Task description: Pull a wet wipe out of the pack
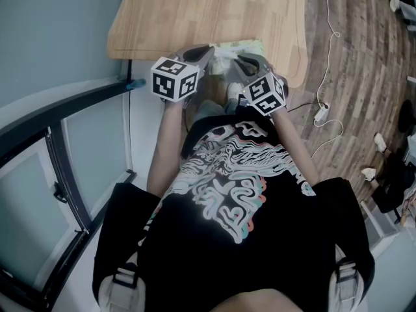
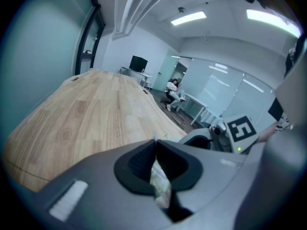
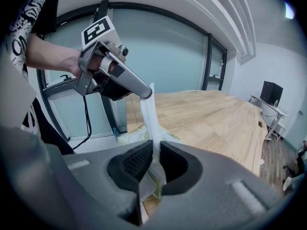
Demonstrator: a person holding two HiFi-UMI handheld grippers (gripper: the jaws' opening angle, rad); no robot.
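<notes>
The pale green wet wipe pack lies at the near edge of the wooden table. In the right gripper view a white wipe stretches taut from the tip of my left gripper down into the pack. My left gripper is shut on the wipe's upper end, and pale material shows between its pads. My right gripper is shut on the pack's top, with the wipe running through its jaws. The two grippers' tips are close together over the pack.
The table stretches far ahead. Black frame rails stand at the left by a glass wall. A white cable and plug lie on the wood floor at the right. A person sits at a far desk.
</notes>
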